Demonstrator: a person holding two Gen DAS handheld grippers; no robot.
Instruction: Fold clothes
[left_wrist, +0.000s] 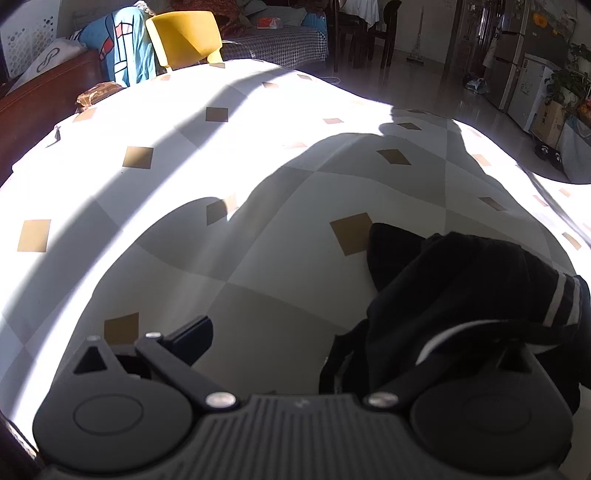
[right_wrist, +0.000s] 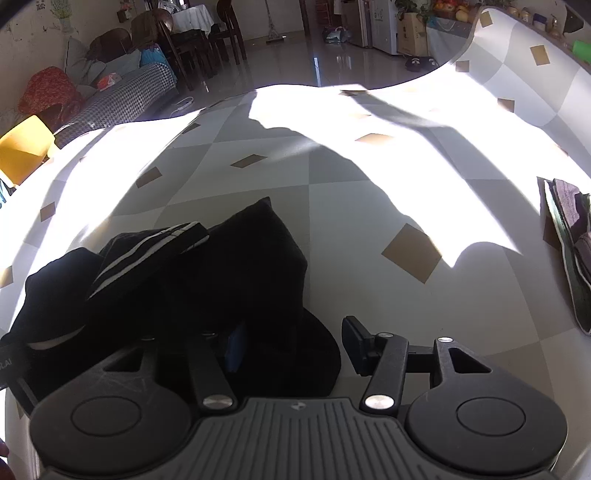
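My left gripper (left_wrist: 295, 343) and right gripper (right_wrist: 291, 339) both stand parted, gripping nothing. The black garment with white stripes (right_wrist: 166, 273) lies bunched between them on the checkered tablecloth (right_wrist: 332, 206).

Yellow chair (left_wrist: 184, 35) beyond checked tablecloth (left_wrist: 258, 155)

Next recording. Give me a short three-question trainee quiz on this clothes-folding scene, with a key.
1. True or false: the black garment on the checked tablecloth has white stripes.
2. The chair beyond the table's far edge is: A red, B yellow, C green.
3. Fill in: in the right wrist view, the stack of folded cloths lies to the ___ of the garment.
Key: 1 true; 2 B; 3 right.
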